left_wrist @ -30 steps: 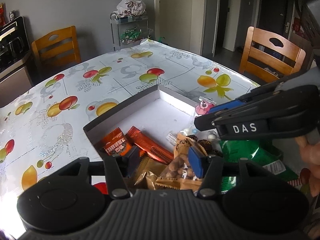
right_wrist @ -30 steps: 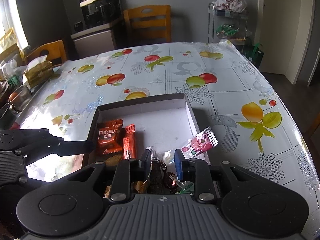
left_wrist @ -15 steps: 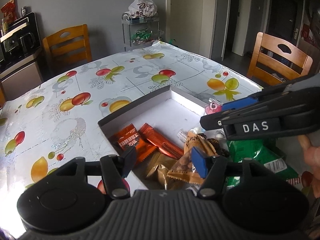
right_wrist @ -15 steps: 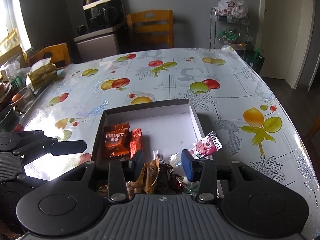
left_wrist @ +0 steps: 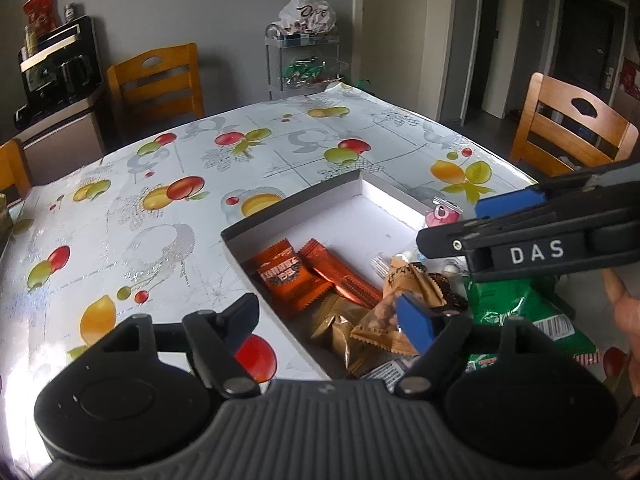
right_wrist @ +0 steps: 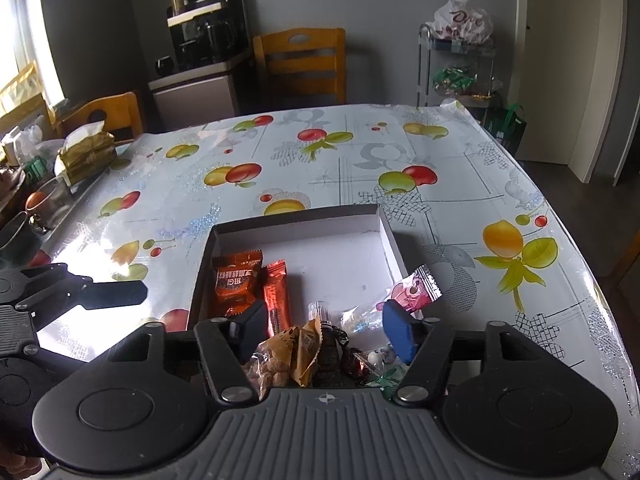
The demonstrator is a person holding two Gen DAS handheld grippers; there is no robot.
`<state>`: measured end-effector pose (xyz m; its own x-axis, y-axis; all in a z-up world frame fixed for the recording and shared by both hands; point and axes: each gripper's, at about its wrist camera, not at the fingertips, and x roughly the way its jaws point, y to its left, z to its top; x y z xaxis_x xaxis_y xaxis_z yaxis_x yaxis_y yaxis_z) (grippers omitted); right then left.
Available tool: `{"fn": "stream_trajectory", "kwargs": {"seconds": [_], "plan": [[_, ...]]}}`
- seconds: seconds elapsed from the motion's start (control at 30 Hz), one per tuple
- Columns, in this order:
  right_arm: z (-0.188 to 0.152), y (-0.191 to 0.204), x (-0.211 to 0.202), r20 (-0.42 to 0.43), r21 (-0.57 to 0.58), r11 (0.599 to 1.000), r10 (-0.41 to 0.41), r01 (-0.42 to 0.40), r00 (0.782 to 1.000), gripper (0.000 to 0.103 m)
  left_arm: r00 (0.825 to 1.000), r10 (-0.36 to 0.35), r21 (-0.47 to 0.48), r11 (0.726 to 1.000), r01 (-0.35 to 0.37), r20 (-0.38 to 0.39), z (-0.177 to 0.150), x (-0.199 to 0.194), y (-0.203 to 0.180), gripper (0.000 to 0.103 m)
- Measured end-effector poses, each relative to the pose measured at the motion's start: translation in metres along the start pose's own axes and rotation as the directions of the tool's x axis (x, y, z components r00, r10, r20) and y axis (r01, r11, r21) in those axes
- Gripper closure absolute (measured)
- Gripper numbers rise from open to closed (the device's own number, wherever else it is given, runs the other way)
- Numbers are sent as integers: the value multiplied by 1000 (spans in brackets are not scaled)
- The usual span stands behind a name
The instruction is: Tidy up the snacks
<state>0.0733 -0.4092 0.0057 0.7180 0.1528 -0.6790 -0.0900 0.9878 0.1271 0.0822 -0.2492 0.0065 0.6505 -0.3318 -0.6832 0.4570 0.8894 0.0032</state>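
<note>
A shallow white box [left_wrist: 288, 207] [right_wrist: 296, 218] lies on the fruit-print table. It holds an orange packet [left_wrist: 286, 276] [right_wrist: 234, 282], an orange bar [left_wrist: 340, 276] [right_wrist: 277, 298] and a heap of tan packets [left_wrist: 374, 322] [right_wrist: 298, 346] and dark sweets [right_wrist: 329, 346] at its near end. A pink candy [right_wrist: 414, 290] leans on the box's right rim. My left gripper [left_wrist: 328, 316] hovers over the near left corner, its jaws opening, pads touching nothing. My right gripper [right_wrist: 326, 320] stands over the heap, jaws opening, with the sweets lying loose between the fingers.
A green snack bag [left_wrist: 516, 306] lies right of the box. A tissue pack [right_wrist: 86, 154] and cups [right_wrist: 48, 200] sit at the table's left edge. Wooden chairs [left_wrist: 156, 80] [left_wrist: 576, 128] ring the table. A rack [right_wrist: 456, 68] stands behind.
Both pairs of jaws have spread wider. The right gripper has let go of the dark sweet, which now lies in the heap. The left gripper has drawn back a little from the box.
</note>
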Motion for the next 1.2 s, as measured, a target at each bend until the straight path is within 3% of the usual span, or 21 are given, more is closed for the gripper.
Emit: {"fn": "stream_trajectory", "kwargs": {"seconds": [0.3,0.57,1.2], "plan": [[-2,2,-5,15,-7,1000,18,-18,1000,28,999,44,-40,998,-44,-6,-6,-9,3,13],[-4,6,-8,22,-3,1000,5,-4,1000,28,998,59,-34,998,-59,-1,-8,-14,12,12],[-4,44,-18,44,25,994,-110,109,993,24,1000,-13,3,1000,13,24,-19,-29,51,10]]}}
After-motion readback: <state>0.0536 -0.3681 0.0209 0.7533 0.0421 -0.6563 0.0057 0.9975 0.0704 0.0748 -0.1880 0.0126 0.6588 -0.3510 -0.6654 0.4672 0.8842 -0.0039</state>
